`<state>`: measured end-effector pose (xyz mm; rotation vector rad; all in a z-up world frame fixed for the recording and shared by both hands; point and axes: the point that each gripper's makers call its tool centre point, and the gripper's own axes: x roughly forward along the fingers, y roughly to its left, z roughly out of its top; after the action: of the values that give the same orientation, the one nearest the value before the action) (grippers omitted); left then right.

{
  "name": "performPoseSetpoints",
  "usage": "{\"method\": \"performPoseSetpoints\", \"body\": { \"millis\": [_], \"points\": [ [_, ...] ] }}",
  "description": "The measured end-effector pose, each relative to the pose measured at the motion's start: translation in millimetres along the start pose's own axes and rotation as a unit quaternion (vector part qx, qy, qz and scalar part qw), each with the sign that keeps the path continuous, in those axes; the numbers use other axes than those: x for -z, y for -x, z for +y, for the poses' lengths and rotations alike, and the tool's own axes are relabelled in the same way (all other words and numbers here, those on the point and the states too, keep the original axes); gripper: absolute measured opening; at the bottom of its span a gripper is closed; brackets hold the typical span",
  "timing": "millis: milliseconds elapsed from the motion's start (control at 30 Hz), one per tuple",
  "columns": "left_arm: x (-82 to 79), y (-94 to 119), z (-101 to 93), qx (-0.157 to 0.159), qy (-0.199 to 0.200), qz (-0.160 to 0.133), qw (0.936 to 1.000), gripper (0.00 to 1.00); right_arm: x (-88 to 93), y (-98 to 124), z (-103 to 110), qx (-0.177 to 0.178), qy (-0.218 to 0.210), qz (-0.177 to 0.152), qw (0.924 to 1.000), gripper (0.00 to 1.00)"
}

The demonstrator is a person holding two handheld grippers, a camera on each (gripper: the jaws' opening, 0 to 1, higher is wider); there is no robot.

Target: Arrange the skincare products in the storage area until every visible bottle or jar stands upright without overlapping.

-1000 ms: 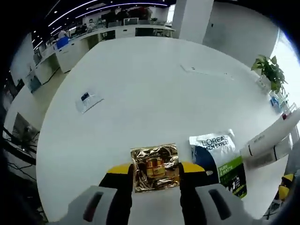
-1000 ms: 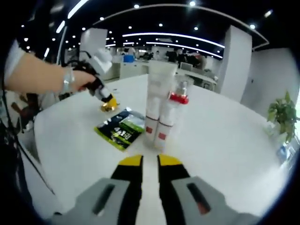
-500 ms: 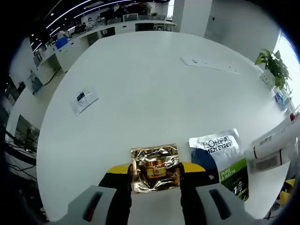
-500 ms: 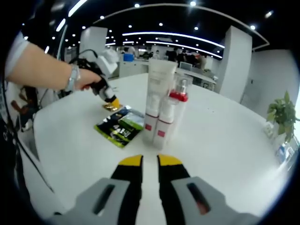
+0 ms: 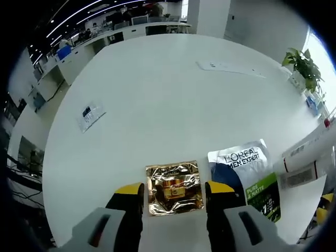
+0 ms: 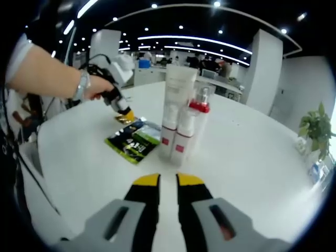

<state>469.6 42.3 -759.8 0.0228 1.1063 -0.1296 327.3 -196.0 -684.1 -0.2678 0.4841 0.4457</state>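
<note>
Crinkled gold foil sachet point(image 5: 174, 188) lies flat at lower centre, framed by the spread jaws of the left gripper point(image 5: 175, 195). Thin, limp and slippery, it is best pinched by an edge. Right gripper point(image 6: 168, 185) is seen nearly closed, empty.

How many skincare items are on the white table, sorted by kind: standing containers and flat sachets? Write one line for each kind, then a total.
Standing containers: 2, the white tube and the red-collared spray bottle, side by side.
Flat sachets: 2, the gold sachet and the green and black sachet, lying flat.
Total: 4
</note>
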Motion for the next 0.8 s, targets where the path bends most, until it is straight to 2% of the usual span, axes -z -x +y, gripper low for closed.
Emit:
{"method": "performPoseSetpoints", "body": {
  "millis": [167,367,500,600,700,767,800],
  "points": [
    [-3.4,5.7,0.0,0.000,0.006,-0.012,0.9999,0.50,3.2,1.8,-0.7,0.001,0.004,0.004,1.0000,0.11],
    [-11.5,18.1,2.3,0.004,0.011,-0.034,0.9994,0.50,-1.0,1.4,0.8,-0.001,0.004,-0.002,1.0000,0.11],
    [-16.7,33.1,3.9,0.016,0.017,-0.065,0.9976,0.50,-4.5,-0.5,5.5,-0.007,0.008,-0.005,0.9999,0.11],
    [-18.6,43.8,10.7,0.019,0.015,-0.090,0.9956,0.50,-7.4,-3.1,10.1,-0.014,0.013,-0.007,0.9998,0.11],
    [-23.2,55.2,27.4,0.013,-0.010,-0.130,0.9914,0.50,-11.1,-6.6,14.7,-0.022,0.021,-0.008,0.9995,0.11],
    [-24.9,59.5,36.7,0.014,-0.031,-0.141,0.9894,0.50,-13.8,-8.7,17.3,-0.025,0.027,-0.009,0.9993,0.11],
    [-23.9,62.4,47.4,0.006,-0.035,-0.142,0.9893,0.50,-15.2,-9.9,18.9,-0.027,0.030,-0.010,0.9991,0.11]
  ]
}}
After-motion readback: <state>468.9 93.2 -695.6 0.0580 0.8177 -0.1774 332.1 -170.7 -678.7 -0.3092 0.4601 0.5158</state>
